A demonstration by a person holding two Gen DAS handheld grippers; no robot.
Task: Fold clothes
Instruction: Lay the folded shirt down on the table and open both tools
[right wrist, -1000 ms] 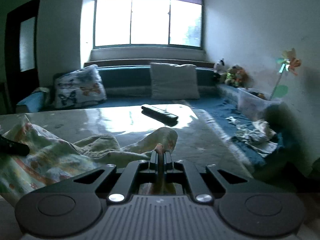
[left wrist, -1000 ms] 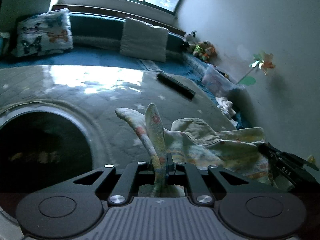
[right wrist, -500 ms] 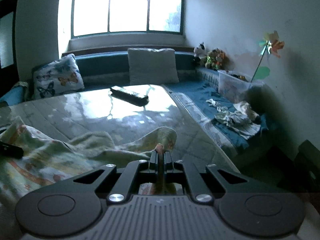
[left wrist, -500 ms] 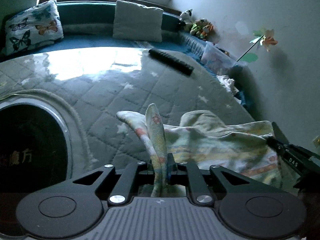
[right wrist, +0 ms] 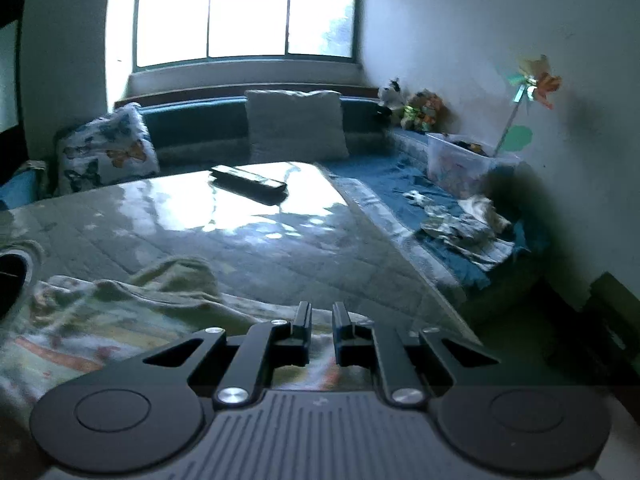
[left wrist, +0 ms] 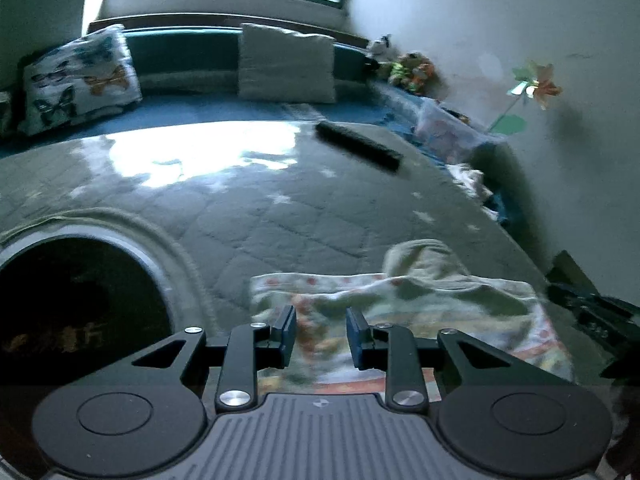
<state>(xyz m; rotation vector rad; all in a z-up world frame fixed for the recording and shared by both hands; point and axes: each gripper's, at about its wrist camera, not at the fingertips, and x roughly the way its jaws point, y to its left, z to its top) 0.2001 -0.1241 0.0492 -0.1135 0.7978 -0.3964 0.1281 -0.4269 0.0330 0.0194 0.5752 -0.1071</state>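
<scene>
Both the left gripper (left wrist: 321,336) and right gripper (right wrist: 321,332) gape empty over the garment (left wrist: 420,304) at lower frame, whose loose hump may spring unfolded

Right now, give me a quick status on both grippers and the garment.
Left gripper open, right gripper open. Patterned garment lying on the quilted mat, ungripped. Black remote far off, nothing in the way.

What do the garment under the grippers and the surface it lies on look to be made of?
The garment looks like soft printed fabric, probably cotton knit: pale, matte, with limp folds and rumpled edges. The table cover looks like quilted grey fabric under a clear glossy layer, perhaps plastic or glass: stitched diamond lines show, and the window glare reflects sharply.
</scene>
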